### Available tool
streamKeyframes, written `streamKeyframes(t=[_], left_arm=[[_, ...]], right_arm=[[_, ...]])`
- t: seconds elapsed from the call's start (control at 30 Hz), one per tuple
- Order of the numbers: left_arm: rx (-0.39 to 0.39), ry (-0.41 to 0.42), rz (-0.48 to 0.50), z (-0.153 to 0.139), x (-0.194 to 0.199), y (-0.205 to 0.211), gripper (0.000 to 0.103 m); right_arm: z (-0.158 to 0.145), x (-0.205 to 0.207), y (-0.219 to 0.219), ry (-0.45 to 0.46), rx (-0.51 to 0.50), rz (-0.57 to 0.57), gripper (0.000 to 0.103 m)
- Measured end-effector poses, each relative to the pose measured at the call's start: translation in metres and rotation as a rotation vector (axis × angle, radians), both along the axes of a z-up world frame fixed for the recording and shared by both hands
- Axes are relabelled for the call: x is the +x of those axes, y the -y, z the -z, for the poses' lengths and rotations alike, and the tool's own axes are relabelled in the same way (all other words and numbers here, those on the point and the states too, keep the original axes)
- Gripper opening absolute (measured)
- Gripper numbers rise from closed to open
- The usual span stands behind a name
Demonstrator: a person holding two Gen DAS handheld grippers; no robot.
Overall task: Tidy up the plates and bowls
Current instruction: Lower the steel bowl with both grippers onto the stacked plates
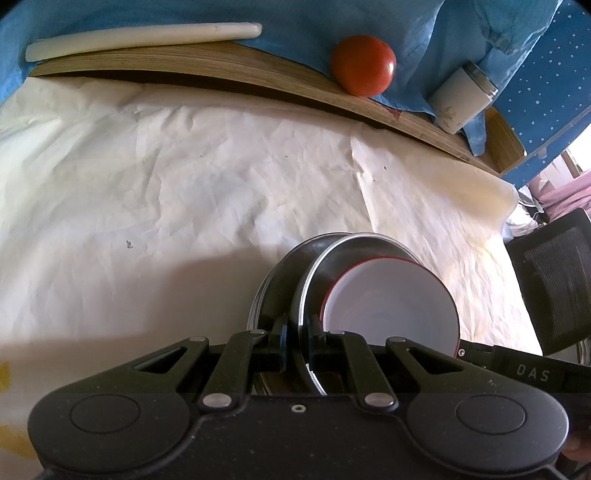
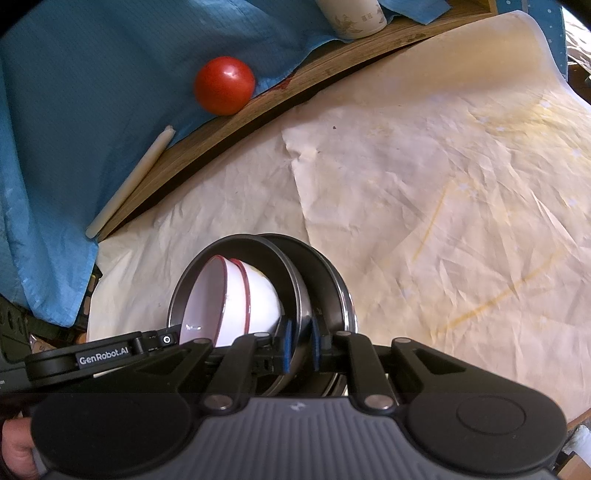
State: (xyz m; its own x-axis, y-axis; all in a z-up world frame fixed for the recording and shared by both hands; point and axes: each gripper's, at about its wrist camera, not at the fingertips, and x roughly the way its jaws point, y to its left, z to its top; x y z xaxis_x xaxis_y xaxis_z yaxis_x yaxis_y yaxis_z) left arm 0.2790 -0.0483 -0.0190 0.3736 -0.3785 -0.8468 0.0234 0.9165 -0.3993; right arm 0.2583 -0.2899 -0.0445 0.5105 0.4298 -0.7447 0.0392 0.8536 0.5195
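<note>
Left wrist view: left claw is clamped on the rim of a steel plate, pads either side of the edge. The plate sits directly ahead of the claw, tipped up so its face turns right, with a red-rimmed white bowl nested against it. A second steel plate lies just behind, to the left. The stack reads as lifted over the paper-covered worktop, though I can't see any gap underneath. The plates' lower halves are cut off by the claw body. The right claw body (marked DAS) pokes in from the right.

Right wrist view: right claw is pinched on the same plate's rim from the opposite side. Two nested white bowls lean to the left inside it, and the other plate is on the right. Both claws hold it equally near, so the next move turns on keeping the two in step and the rim level (bowls look loose and could slide). Bottom of the stack is hidden here too.

Behind, on the blue cloth: a tomato, a pale candle and a white cup, partly cut off.
</note>
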Motion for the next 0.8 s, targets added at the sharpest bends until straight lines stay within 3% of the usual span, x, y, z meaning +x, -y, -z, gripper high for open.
streamKeyframes(t=[0.47, 0.63, 0.8], left_arm=[[0.001, 0.030, 0.028, -0.0046, -0.0030, -0.0017, 0.010], [-0.009, 0.044, 0.028, -0.0057, -0.0045, -0.0046, 0.013], [-0.013, 0.045, 0.024, -0.0063, -0.0046, -0.0063, 0.018]], right_arm=[[-0.0056, -0.0049, -0.0079, 0.014, -0.051, 0.034, 0.015], [-0.0070, -0.0065, -0.0087, 0.014, -0.077, 0.054, 0.023], [-0.0068, -0.0059, -0.0088, 0.015, -0.089, 0.061, 0.024]])
